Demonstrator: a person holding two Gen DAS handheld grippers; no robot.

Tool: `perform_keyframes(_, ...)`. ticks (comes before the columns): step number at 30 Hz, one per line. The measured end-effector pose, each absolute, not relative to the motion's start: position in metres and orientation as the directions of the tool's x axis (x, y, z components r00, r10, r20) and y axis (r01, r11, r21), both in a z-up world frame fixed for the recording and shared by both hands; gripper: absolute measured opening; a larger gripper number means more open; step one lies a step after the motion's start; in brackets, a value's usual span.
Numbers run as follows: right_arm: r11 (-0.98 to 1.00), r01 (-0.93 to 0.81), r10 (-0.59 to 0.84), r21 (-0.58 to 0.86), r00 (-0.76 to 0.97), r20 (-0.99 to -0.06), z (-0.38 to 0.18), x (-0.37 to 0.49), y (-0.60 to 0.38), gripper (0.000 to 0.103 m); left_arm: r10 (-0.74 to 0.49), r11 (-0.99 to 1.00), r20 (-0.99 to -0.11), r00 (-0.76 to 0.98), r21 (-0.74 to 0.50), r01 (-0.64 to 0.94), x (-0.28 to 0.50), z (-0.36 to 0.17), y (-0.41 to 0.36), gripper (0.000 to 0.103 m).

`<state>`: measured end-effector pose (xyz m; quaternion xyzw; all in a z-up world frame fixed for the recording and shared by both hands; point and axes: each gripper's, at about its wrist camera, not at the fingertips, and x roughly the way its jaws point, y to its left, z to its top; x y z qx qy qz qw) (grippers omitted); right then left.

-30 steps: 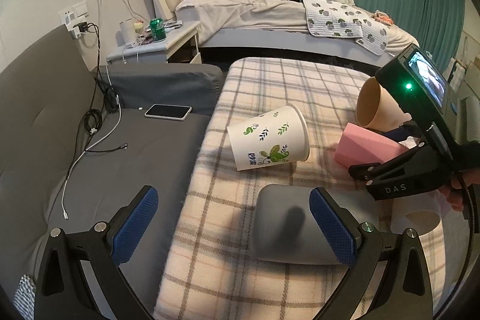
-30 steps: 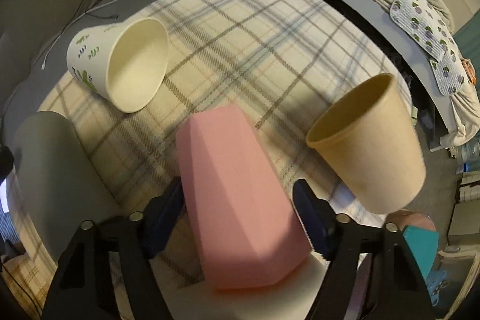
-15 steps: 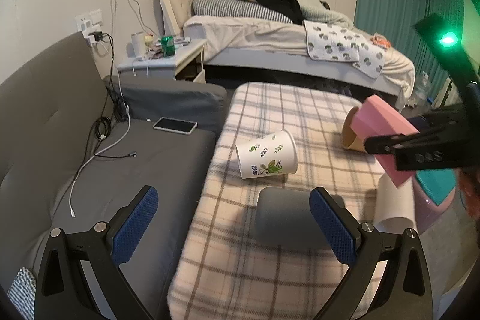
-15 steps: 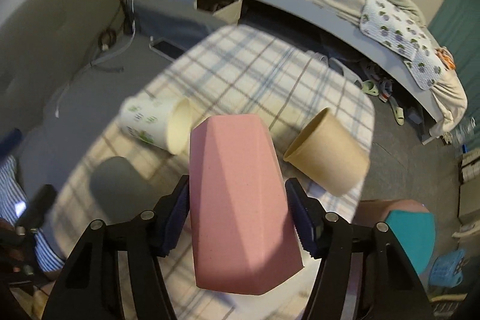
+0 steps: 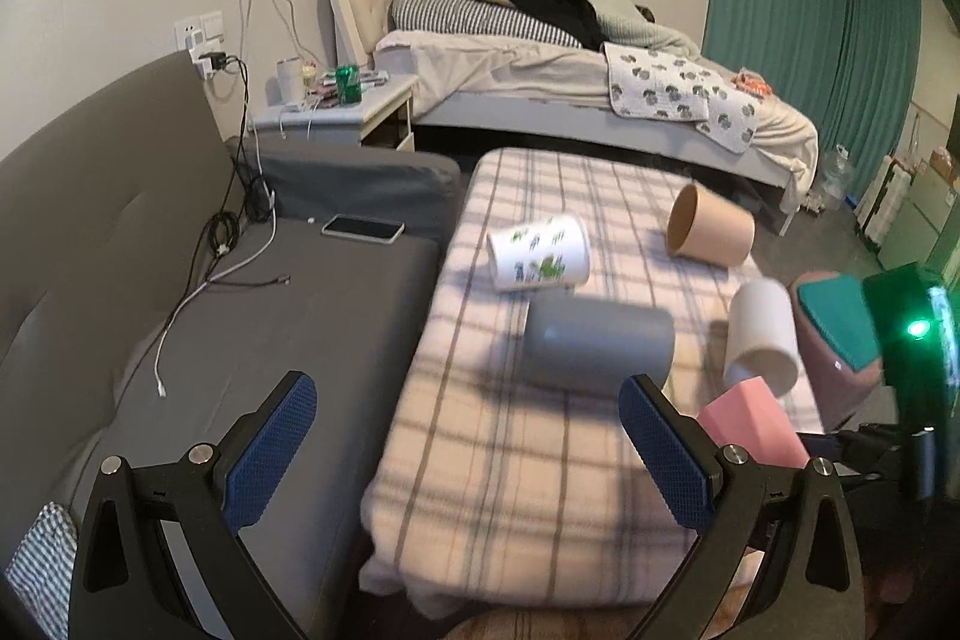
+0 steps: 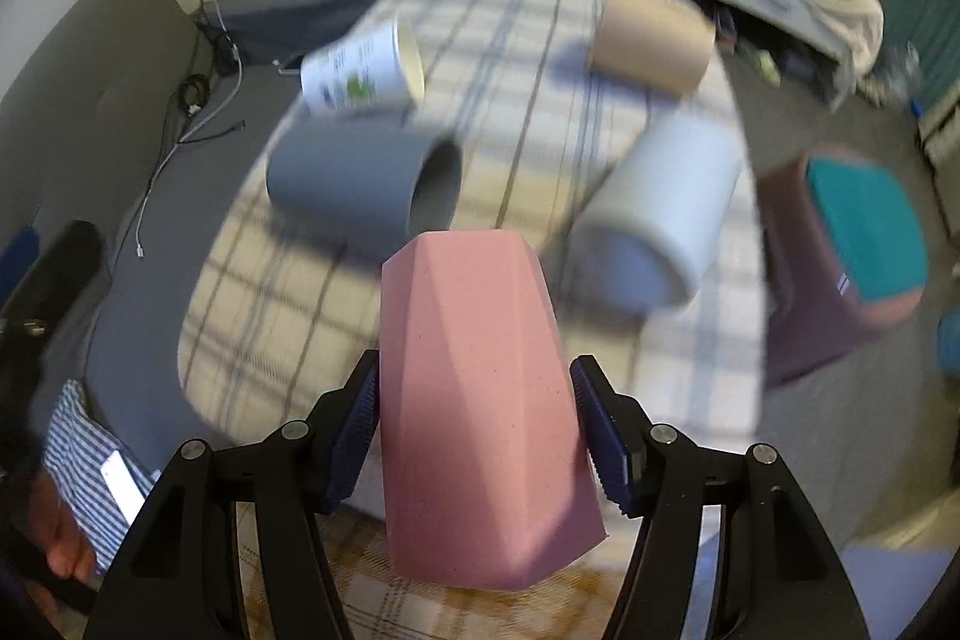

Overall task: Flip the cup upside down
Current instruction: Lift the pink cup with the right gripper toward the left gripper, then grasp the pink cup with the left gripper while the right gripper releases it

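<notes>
My right gripper (image 6: 480, 430) is shut on a pink faceted cup (image 6: 480, 400) and holds it in the air above the near end of the plaid table (image 6: 288, 292). The pink cup also shows in the left wrist view (image 5: 750, 427), beside my right gripper. My left gripper (image 5: 468, 451) is open and empty, back from the table's near left corner. On the plaid cloth lie a grey cup (image 5: 597, 343), a white leaf-print cup (image 5: 537, 259), a tan cup (image 5: 711, 232) and a white cup (image 5: 762, 334), all on their sides.
A grey sofa (image 5: 180, 310) with a phone (image 5: 363, 227) and cables stands left of the table. A pink bin with a teal lid (image 5: 837, 334) stands at the right. A bed (image 5: 570, 82) and nightstand (image 5: 336, 118) lie behind.
Both grippers have pulled back and up from the table. My right gripper lifted the pink cup off the cloth and carried it toward the near edge.
</notes>
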<state>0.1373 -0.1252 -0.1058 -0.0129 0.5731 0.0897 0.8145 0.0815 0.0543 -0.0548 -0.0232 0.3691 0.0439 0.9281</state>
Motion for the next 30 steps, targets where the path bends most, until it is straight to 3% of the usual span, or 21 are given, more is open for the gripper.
perform_keyframes(14,0.992,-0.100,0.108,0.082,0.301,-0.948,-0.145,0.139,-0.134,0.065,0.055,0.997,-0.739,0.672,0.000,-0.082,0.081,-0.077,0.044,0.103)
perform_keyframes(15,0.990,-0.106,0.123,0.094,0.312,-0.942,-0.144,0.138,-0.135,0.072,0.057,0.997,-0.740,0.670,0.003,-0.081,0.082,-0.077,0.043,0.103)
perform_keyframes(17,0.987,-0.111,0.149,0.118,0.337,-0.930,-0.136,0.138,-0.137,0.076,0.063,0.997,-0.743,0.666,0.010,-0.083,0.083,-0.076,0.041,0.103)
perform_keyframes(30,0.996,-0.093,0.062,0.017,0.510,-0.858,-0.070,0.109,-0.210,0.078,0.013,0.999,-0.786,0.619,0.030,0.018,0.091,-0.063,-0.023,0.103)
